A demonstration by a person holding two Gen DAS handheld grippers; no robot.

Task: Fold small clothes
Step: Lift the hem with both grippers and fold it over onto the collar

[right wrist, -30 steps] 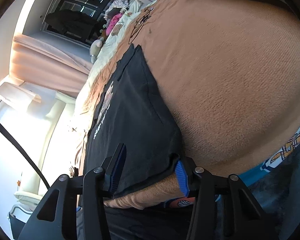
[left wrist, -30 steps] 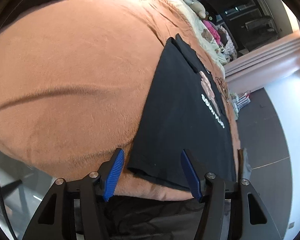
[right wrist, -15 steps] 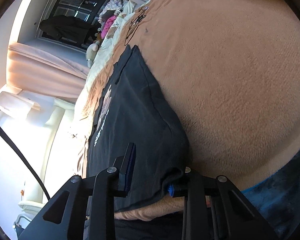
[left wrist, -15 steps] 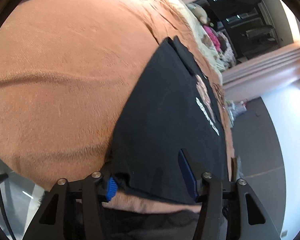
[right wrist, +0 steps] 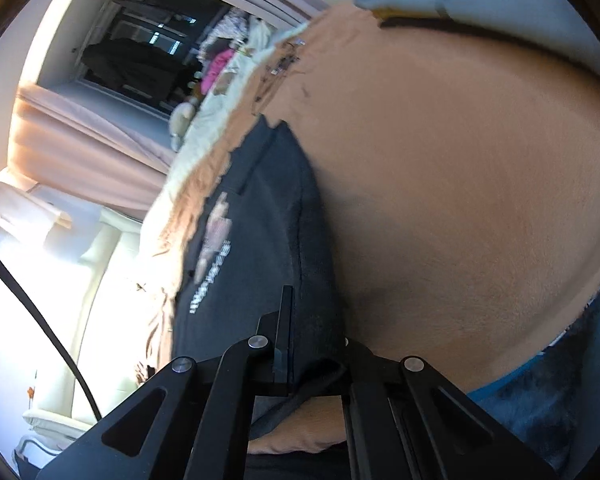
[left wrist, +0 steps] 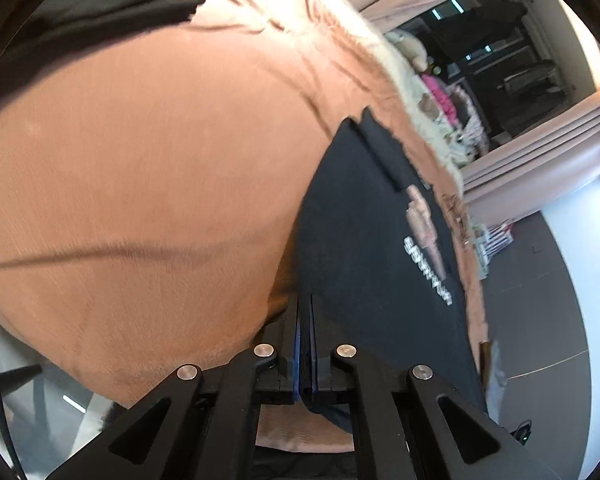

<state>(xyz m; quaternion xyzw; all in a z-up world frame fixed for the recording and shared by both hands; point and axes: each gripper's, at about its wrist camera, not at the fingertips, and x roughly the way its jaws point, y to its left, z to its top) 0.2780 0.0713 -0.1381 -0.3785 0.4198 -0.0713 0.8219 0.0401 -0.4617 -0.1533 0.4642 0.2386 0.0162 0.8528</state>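
Folding is only at its start: a black shirt (left wrist: 364,248) with a pale chest print is seen spread face-up on a tan blanket (left wrist: 140,184), its collar end lying far from the cameras and its hem nearest them. The left gripper (left wrist: 306,320) is clenched on the hem corner at the shirt's left edge, blue pads pressed flat together with dark cloth drawn up between them and hanging below. The right gripper (right wrist: 300,332) is likewise clamped on the opposite hem corner, where the fabric is bunched and creased between the jaws and a loop of cloth sags beneath. Both corners appear lifted clear of the blanket, while the upper part of the shirt is seen lying flat. No fold has yet been laid; no crease across the body is visible, and the sleeves cannot be made out in either view. What is judged to remain is nearly everything: the hem to be carried up toward the collar and set down, the sides to be brought in, and the bundle to be smoothed. Beyond the blanket's far edge, a cream throw (left wrist: 428,120) and a pile of pink and patterned things (left wrist: 448,100) are seen, well apart from the work.
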